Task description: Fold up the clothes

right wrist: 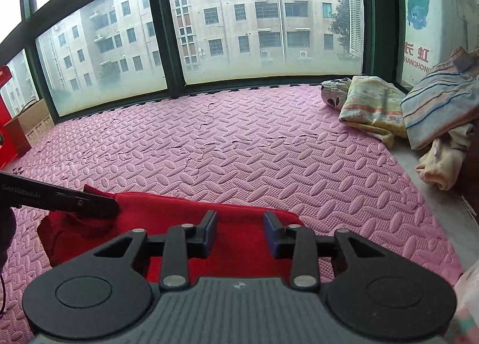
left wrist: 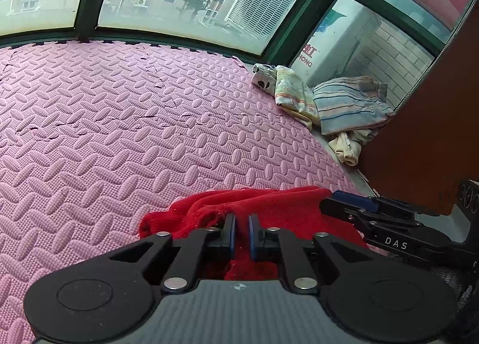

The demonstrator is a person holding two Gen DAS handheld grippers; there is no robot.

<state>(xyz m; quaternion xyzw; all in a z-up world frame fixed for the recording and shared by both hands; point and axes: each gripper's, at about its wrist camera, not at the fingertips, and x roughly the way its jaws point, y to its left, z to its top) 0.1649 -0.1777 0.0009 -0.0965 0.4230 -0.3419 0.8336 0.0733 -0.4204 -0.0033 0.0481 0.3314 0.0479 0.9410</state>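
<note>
- Left wrist view: my left gripper (left wrist: 241,231) has its jaws nearly together, pinching a fold of the red garment (left wrist: 269,206).
- Right wrist view: my right gripper (right wrist: 240,231) stands wide, its fingers over the garment (right wrist: 191,218) and gripping nothing.
- A cardboard box (right wrist: 28,125) sits at the far left by the window (right wrist: 263,21); I cannot see what is in it.
- The garment is red knit, lying on the pink foam mat (left wrist: 119,110) at its near edge, just ahead of both grippers.
- Its right part lies flat with a straight far edge; its left end is bunched and rumpled where my left gripper (right wrist: 98,208) bites it.
- In the left view my right gripper (left wrist: 347,202) comes in from the right, its tips over the garment's right side.
- A pile of clothes sits at the mat's far right corner, well apart from the garment: a striped blue piece (right wrist: 440,104), a pale flowered one (right wrist: 371,104), a cream one (right wrist: 443,164) below them.
</note>
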